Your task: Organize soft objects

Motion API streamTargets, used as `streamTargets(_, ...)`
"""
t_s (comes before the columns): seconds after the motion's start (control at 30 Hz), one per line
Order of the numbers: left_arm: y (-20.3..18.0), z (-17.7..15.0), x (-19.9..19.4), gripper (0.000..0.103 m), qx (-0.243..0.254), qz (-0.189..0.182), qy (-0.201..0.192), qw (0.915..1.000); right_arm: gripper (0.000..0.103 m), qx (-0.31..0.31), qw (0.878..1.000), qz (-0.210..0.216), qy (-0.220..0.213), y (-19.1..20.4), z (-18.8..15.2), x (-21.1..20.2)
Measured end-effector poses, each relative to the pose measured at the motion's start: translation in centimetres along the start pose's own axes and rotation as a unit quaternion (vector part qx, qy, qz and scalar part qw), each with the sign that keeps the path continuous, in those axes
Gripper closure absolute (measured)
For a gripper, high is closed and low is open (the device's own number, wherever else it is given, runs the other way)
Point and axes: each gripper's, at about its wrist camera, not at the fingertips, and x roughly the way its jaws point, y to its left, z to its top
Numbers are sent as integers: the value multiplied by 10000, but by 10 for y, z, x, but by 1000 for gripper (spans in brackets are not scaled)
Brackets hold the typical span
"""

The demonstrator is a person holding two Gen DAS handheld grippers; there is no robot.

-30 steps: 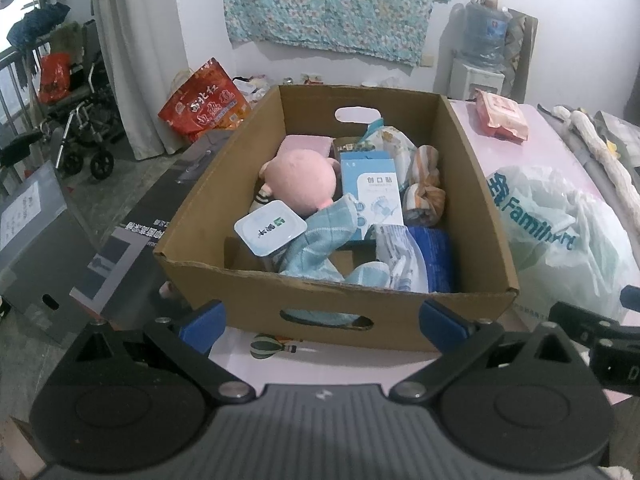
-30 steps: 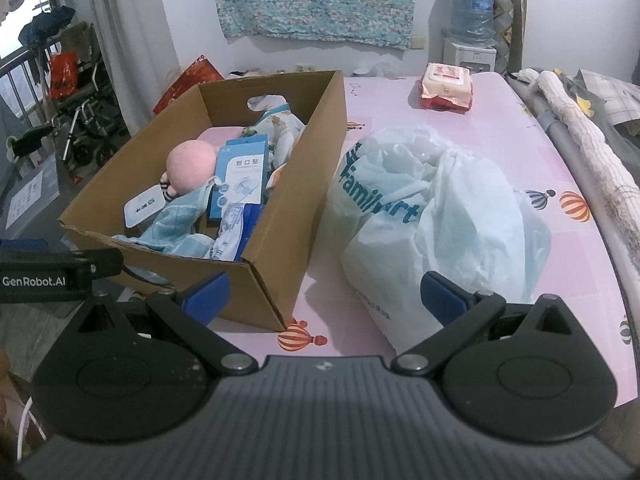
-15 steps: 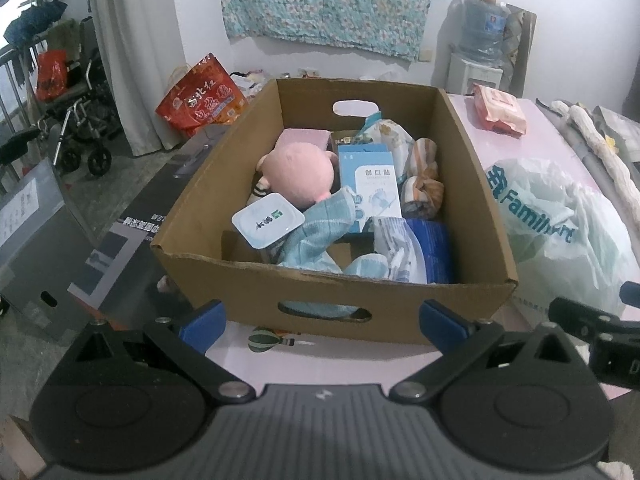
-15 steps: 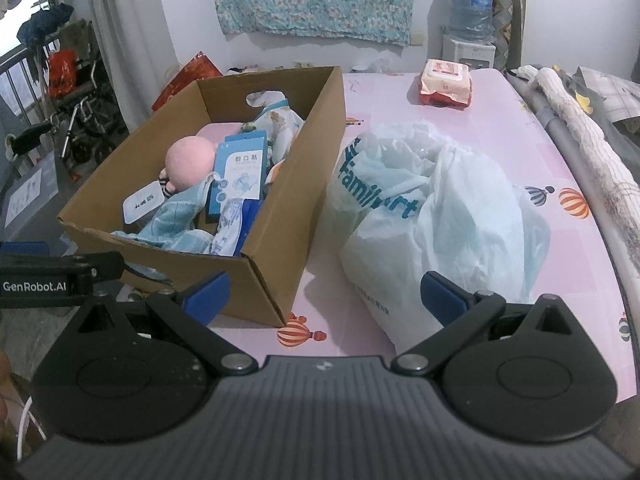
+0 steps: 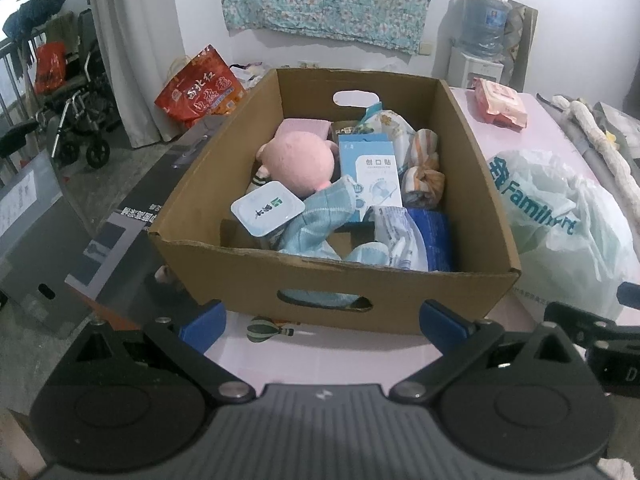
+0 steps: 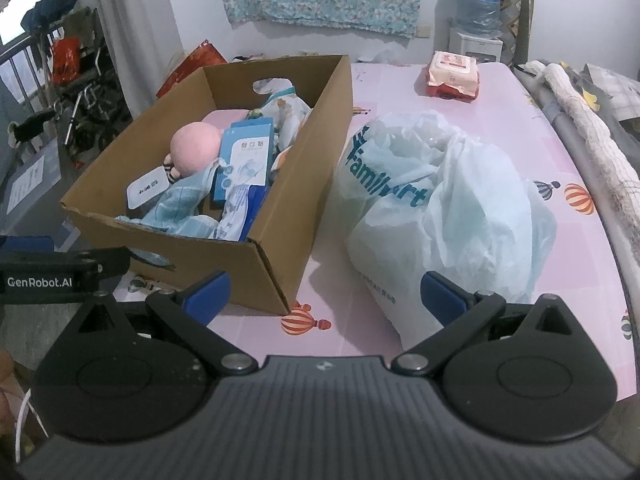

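In the left wrist view, the left hand-held gripper [image 5: 322, 322] is hanging released, its blue fingertips spread wide and holding nothing, just short of the near wall of the cardboard box [image 5: 336, 280]. Against the view of a second ago, the box is sitting a little higher and nearer in the picture, so this gripper is easing forward and slightly up toward it. Inside the box, the pink plush toy [image 5: 300, 164], the light blue cloth [image 5: 320, 216], a rolled striped towel [image 5: 424, 168], a blue plaster box [image 5: 374, 176] and a white lidded tub [image 5: 266, 208] are lying mixed together, none of them shifted.

In the right wrist view, the right hand-held gripper [image 6: 325, 290] is likewise standing released and empty, aimed between the box's corner and the white plastic bag [image 6: 444, 204] that is slumping on the pink tabletop [image 6: 400, 92] just beside the box. This view is barely drifting. A pack of wipes [image 6: 452, 74] is lying at the far end, well apart.

Nothing is being grasped, so the small approach is only bringing the left gripper into reach. Soft things are lying jumbled with boxed goods, which would fit sorting under way or a box being filled.
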Motion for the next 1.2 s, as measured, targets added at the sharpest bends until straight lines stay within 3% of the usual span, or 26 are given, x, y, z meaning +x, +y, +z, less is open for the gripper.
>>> streamTargets(1.2,15,-2,7,0,-88,134,104,9998,1,-162,9995,116,226,17,2,17)
